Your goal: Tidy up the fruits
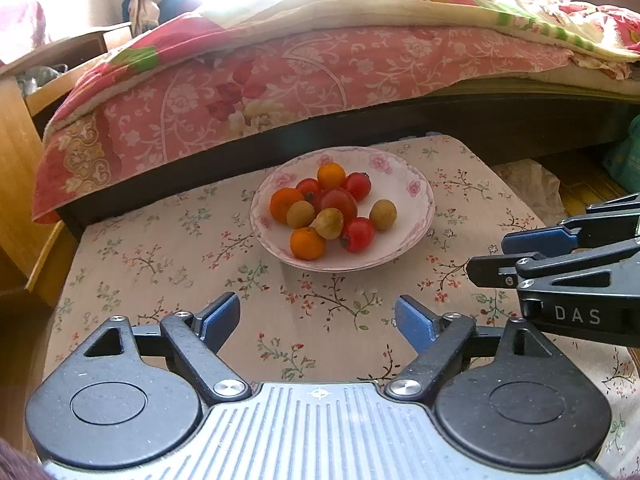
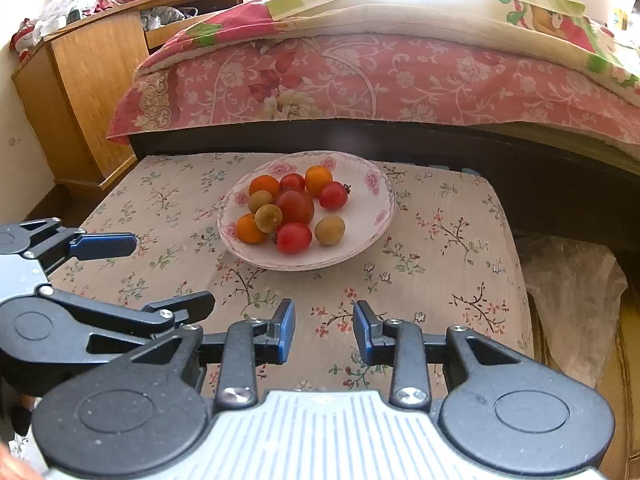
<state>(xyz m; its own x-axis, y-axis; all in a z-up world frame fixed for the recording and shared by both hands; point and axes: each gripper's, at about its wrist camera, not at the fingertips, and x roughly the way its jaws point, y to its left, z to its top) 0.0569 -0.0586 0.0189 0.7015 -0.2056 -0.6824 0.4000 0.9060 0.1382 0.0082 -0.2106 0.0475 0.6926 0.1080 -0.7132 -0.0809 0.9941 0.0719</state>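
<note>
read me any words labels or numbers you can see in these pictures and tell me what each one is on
"DAS": on the side of the right gripper, seen from the left wrist view; any letters before it are hidden.
No other text is readable: the plate, tablecloth and bedding carry only flower patterns.

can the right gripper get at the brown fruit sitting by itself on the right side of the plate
Probably yes. The right gripper is open and empty, nothing lies between it and the plate, and the brown fruit sits apart from the others.
</note>
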